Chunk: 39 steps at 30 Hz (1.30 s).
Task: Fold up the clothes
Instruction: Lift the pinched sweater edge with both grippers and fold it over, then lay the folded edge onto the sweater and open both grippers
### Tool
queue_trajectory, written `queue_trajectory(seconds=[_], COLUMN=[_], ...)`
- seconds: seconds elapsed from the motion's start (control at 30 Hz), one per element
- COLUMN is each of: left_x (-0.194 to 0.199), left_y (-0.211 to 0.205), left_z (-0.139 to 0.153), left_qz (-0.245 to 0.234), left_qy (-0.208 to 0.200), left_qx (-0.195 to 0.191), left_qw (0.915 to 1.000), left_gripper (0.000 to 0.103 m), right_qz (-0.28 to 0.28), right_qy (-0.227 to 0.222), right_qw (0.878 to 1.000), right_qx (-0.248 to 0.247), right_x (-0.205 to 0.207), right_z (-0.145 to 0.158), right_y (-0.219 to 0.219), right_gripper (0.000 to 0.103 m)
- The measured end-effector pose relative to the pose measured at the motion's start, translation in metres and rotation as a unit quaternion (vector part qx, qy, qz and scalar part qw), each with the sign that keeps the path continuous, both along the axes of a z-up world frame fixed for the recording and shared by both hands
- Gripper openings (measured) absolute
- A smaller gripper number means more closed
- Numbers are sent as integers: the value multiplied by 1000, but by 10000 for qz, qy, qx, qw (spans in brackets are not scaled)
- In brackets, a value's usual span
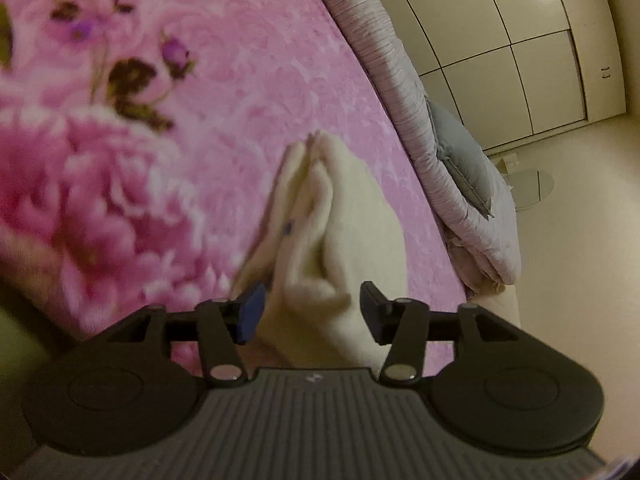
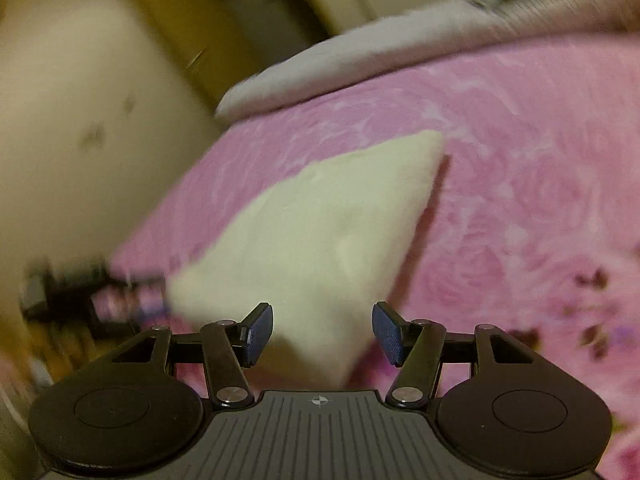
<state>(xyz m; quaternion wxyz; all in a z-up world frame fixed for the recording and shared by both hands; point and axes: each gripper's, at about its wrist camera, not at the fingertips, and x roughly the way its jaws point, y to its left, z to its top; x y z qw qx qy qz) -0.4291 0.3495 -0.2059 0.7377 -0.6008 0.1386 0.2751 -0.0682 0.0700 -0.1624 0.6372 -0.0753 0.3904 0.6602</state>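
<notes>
A cream fleece garment (image 1: 344, 216) lies folded in layers on the pink floral blanket (image 1: 240, 60). My left gripper (image 1: 310, 312) is open, its blue-padded fingers on either side of the garment's near end, not clamped on it. In the right wrist view the same garment (image 2: 320, 224) shows as a flat folded shape on the blanket (image 2: 520, 160). My right gripper (image 2: 322, 334) is open just above the garment's near corner and holds nothing. Both views are blurred.
A rolled grey-lilac quilt (image 1: 404, 92) and a grey pillow (image 1: 464, 160) lie along the blanket's far edge. Cream wardrobe doors (image 1: 500, 40) stand beyond. In the right wrist view the bed edge drops off at the left, with dark blurred objects (image 2: 80, 296) below.
</notes>
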Motion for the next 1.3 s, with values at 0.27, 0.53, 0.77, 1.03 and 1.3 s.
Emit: queue_trajectory(seconds=[0.27, 0.53, 0.77, 1.03, 1.3], left_x=[21, 21, 27, 34, 102], left_y=[-1, -12, -12, -8, 14], left_z=[-8, -5, -24, 52, 42], left_qz=[166, 69, 2, -575, -1457], left_qy=[-98, 413, 662, 1358, 1613], left_qx=[47, 743, 853, 2116, 2550], left_qw=[9998, 9964, 9942, 9662, 9422], left_gripper=[30, 20, 21, 19, 15], right_qz=[723, 1565, 2119, 1397, 576], right_qy=[-2305, -4157, -4773, -2373, -832], right_qw=[9703, 8948, 8527, 9613, 9947], right_qx=[113, 455, 136, -41, 162], right_x=[-68, -111, -122, -51, 4], right_z=[-16, -39, -84, -26, -23], right_y=[14, 22, 22, 39, 88], right_gripper=[56, 9, 11, 30, 30])
